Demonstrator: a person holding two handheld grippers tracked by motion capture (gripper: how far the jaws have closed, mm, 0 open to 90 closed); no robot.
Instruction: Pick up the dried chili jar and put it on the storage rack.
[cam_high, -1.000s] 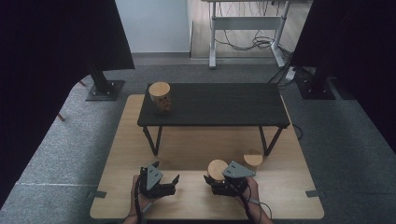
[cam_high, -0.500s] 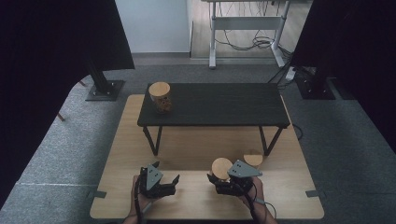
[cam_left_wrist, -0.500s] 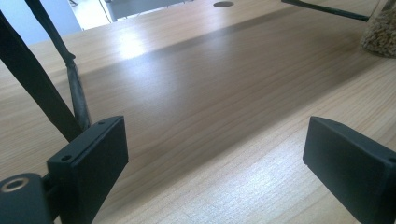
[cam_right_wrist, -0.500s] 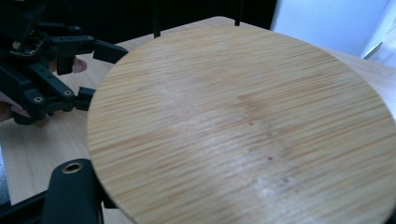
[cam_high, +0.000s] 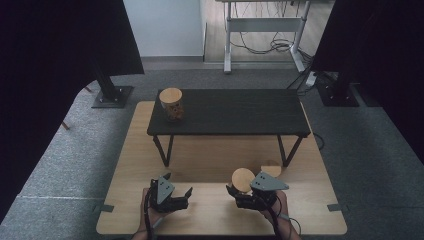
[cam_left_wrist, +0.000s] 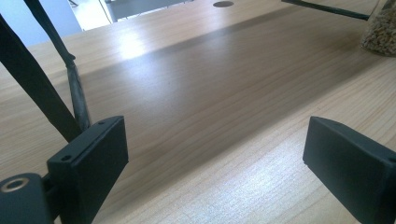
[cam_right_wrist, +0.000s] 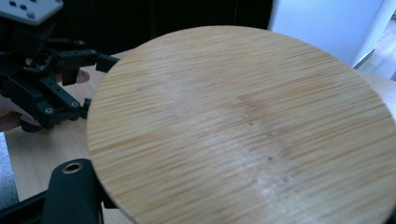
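My right gripper (cam_high: 240, 191) is shut on a round wooden lid (cam_high: 243, 179), held flat a little above the wooden table (cam_high: 210, 150). In the right gripper view the lid (cam_right_wrist: 243, 130) covers most of the picture. Just behind it, a glass jar of brown grains (cam_high: 272, 168) stands by the right leg of the black bench; its side (cam_left_wrist: 380, 30) appears in the left gripper view. My left gripper (cam_high: 178, 185) rests low at the front left, open, with bare wood between its jaws (cam_left_wrist: 215, 154). It also appears beyond the lid, as the left gripper (cam_right_wrist: 44, 70).
A low black bench (cam_high: 235, 112) stands across the middle of the wooden table, with thin legs (cam_left_wrist: 74, 93) in front of my left gripper. A second jar with a wooden lid (cam_high: 171, 102) stands on the bench's left end. Grey carpet surrounds the table.
My right gripper has risen slightly and shifted right with the lid in it. The left gripper has kept still.
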